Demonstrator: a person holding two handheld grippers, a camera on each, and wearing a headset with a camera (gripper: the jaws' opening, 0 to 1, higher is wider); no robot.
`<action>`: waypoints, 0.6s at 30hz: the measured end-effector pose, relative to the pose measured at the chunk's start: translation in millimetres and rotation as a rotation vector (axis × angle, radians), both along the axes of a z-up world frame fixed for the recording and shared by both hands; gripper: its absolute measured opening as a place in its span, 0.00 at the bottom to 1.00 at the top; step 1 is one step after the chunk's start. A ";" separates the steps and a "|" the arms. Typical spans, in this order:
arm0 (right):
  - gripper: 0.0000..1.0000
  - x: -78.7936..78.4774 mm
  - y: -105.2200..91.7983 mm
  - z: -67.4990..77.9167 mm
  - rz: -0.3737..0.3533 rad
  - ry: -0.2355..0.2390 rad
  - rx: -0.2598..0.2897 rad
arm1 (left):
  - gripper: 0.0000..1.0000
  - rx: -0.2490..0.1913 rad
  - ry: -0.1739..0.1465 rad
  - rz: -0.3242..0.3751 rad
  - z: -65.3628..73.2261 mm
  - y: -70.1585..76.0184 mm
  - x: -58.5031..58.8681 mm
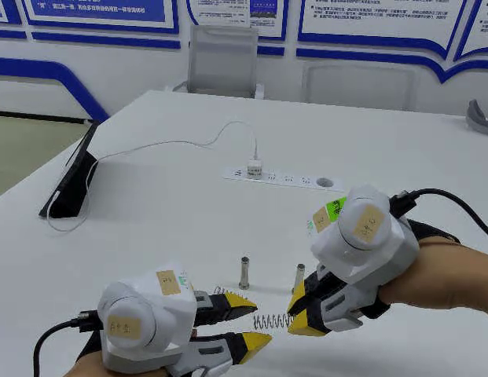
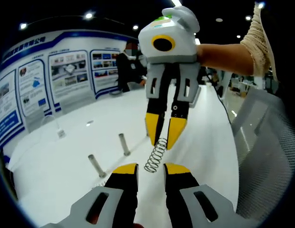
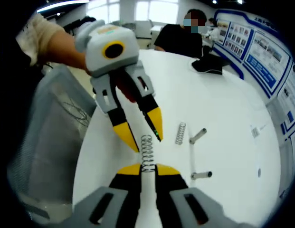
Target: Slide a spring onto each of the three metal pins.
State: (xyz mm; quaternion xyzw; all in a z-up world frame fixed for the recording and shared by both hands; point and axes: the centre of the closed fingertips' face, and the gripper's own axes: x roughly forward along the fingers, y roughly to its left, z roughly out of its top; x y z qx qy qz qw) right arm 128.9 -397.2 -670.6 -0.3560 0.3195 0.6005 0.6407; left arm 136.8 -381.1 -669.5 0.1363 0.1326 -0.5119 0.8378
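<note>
A thin wire spring (image 1: 273, 320) lies level just above the white table (image 1: 165, 212), between the two grippers. My right gripper (image 1: 291, 320) is shut on one end of it (image 3: 147, 154). The left gripper (image 1: 262, 322) stands open with its yellow tips either side of the spring's other end (image 2: 156, 155), not pinching it. Two short metal pins (image 1: 244, 272) (image 1: 299, 276) stand upright just behind the grippers. A second spring (image 3: 180, 133) lies on the table beside one pin (image 3: 198, 135), partly hidden behind the left gripper in the head view.
A white power strip (image 1: 283, 177) with a plugged-in cable lies further back on the table. A black device (image 1: 71, 181) leans at the table's left edge. A grey chair (image 1: 222, 61) stands behind the table, and a person (image 3: 185, 35) sits at its far side.
</note>
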 end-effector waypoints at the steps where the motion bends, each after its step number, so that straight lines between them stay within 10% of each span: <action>1: 0.12 -0.4 0.1 -0.2 0.002 0.000 -0.001 | 0.19 0.002 -0.004 -0.004 -0.1 -0.4 -0.5; 18: 0.12 -2.3 3.5 9.2 0.022 -0.016 0.002 | 0.12 0.007 -0.016 -0.023 -1.7 -2.6 -3.0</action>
